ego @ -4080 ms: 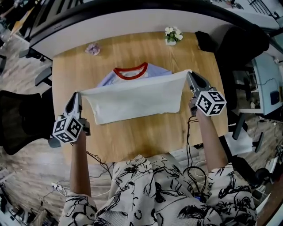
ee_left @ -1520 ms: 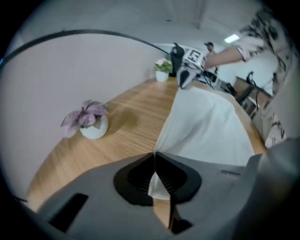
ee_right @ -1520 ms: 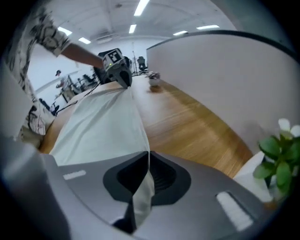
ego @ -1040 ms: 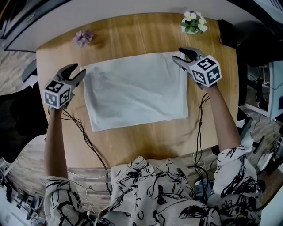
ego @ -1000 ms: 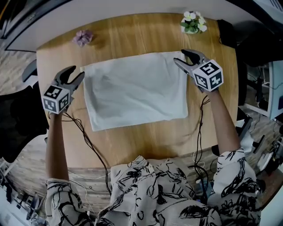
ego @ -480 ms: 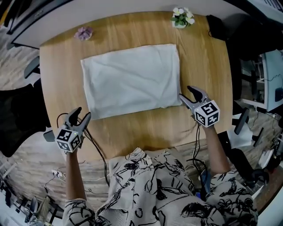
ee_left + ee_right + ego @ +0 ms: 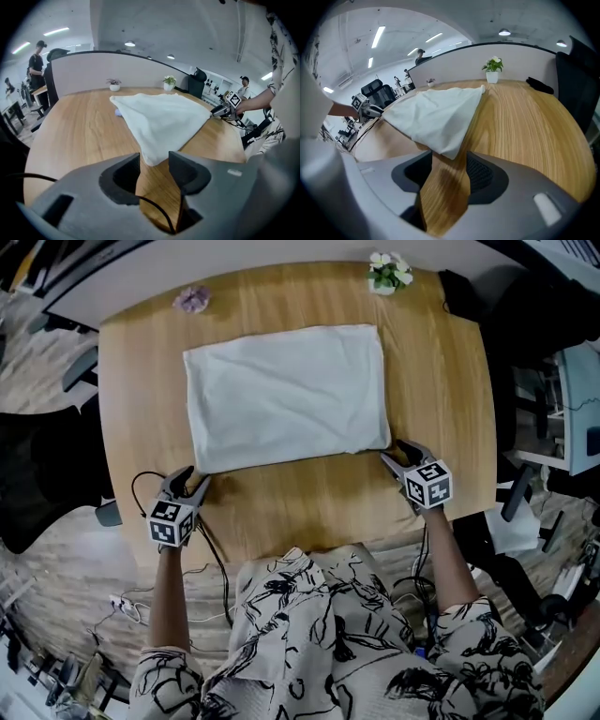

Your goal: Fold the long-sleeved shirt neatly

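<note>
Long-sleeved shirt [image 7: 286, 395]: folded to white rectangle, flat on wooden table [image 7: 319, 507].
Left gripper [image 7: 188, 480]: at near left corner, released, jaws apart, corner tip between them, unpinched.
Right gripper [image 7: 397, 452]: at near right corner, released, jaws apart, nothing grasped.

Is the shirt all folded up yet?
Partly. The shirt already lies on the table as a flat white rectangle. Right now the left gripper and right gripper sit open at its two near corners, the left's jaws just narrowing. Probably another fold is left.
</note>
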`<state>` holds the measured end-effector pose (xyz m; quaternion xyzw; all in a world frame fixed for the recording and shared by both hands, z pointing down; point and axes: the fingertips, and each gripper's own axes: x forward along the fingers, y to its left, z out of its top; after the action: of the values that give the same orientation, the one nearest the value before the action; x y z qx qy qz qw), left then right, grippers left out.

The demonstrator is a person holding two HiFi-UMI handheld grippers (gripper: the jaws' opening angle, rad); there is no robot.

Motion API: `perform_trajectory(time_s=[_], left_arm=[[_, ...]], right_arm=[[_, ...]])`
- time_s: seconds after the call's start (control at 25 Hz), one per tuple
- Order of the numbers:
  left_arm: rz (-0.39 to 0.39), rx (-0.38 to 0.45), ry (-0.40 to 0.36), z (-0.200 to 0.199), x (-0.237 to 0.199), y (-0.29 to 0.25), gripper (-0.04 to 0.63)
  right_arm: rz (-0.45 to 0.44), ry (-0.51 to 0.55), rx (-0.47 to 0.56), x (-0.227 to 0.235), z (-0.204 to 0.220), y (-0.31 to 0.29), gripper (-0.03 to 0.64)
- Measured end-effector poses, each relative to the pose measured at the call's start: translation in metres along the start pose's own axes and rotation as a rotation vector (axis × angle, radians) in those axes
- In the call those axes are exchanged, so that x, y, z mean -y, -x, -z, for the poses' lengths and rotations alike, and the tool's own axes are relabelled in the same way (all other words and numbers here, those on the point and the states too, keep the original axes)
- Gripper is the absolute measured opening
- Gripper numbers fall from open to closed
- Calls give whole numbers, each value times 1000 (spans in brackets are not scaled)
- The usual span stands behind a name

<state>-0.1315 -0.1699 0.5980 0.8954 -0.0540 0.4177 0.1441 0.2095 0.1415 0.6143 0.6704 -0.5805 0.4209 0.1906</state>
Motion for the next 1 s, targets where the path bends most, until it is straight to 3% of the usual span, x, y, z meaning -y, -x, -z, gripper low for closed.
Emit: perform_trajectory(time_s=[0.08, 0.24, 0.32, 0.52, 0.64, 0.72, 0.8, 0.88, 0.92, 1.0], left_arm=[[-14, 5, 14, 1, -3, -2, 182], [-9, -2, 13, 1, -1, -4, 38], [-7, -17, 4, 1, 1, -5, 23], [-48, -18, 85, 11, -10, 2, 23], [-49, -32, 74, 15, -7, -1, 26], [-48, -18, 72, 12, -6, 1, 80], [-66, 45, 82, -4, -7, 12, 169], [-108, 129, 67, -29, -9, 25, 168], [-117, 158, 48, -40, -7, 27, 146], [-87, 160, 17, -48, 6, 16, 95]], right_arm=[[1, -12, 4, -1, 1, -5, 218], [-1, -3, 11, -5, -3, -10, 58], [-5, -2, 16, -5, -4, -7, 40], [-5, -66, 8, 6, 6, 1, 35], [-15, -29, -33, 1, 11, -1, 43], [-26, -30, -27, 0, 8, 0, 101], [-24, -77, 50, 4, -7, 10, 162], [9, -94, 136, 11, -30, 20, 170], [24, -72, 155, 12, -40, 21, 142], [22, 3, 138, 6, -46, 12, 106]])
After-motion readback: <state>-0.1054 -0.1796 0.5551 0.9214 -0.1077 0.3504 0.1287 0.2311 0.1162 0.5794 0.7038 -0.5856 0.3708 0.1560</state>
